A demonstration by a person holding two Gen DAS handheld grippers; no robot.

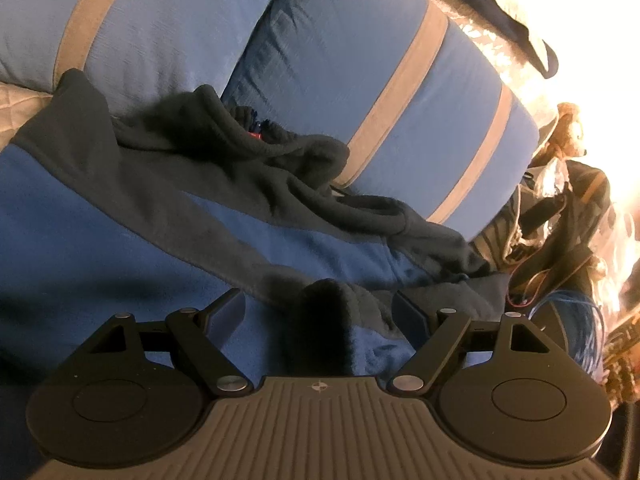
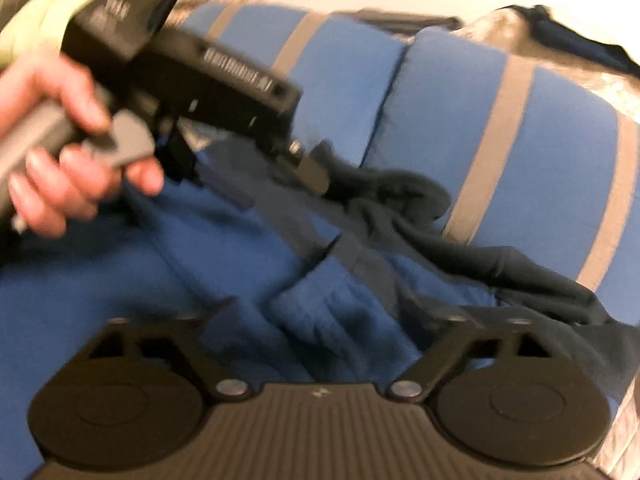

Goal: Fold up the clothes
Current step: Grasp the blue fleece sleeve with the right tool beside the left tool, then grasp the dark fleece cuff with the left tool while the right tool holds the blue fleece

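Observation:
A blue fleece jacket (image 1: pixel 120 220) with dark grey shoulders and collar lies rumpled on the bed, its top against striped pillows. My left gripper (image 1: pixel 318 304) stands open low over it, and a dark fold of fleece (image 1: pixel 328 320) rises between the fingers without touching either. The blurred right wrist view shows the same jacket (image 2: pixel 240 248). There my right gripper (image 2: pixel 338 312) is open over a bunched blue fold (image 2: pixel 332 312). A hand (image 2: pixel 60 152) holds the left gripper (image 2: pixel 312 176), whose tip sits at the dark collar (image 2: pixel 400 196).
Two blue pillows with grey stripes (image 1: pixel 340 60) (image 2: pixel 540 140) block the far side of the jacket. A pale quilted bedspread (image 1: pixel 16 108) shows at the left. At the right edge there is clutter: a stuffed toy (image 1: pixel 568 132), bags and a blue cable (image 1: pixel 580 320).

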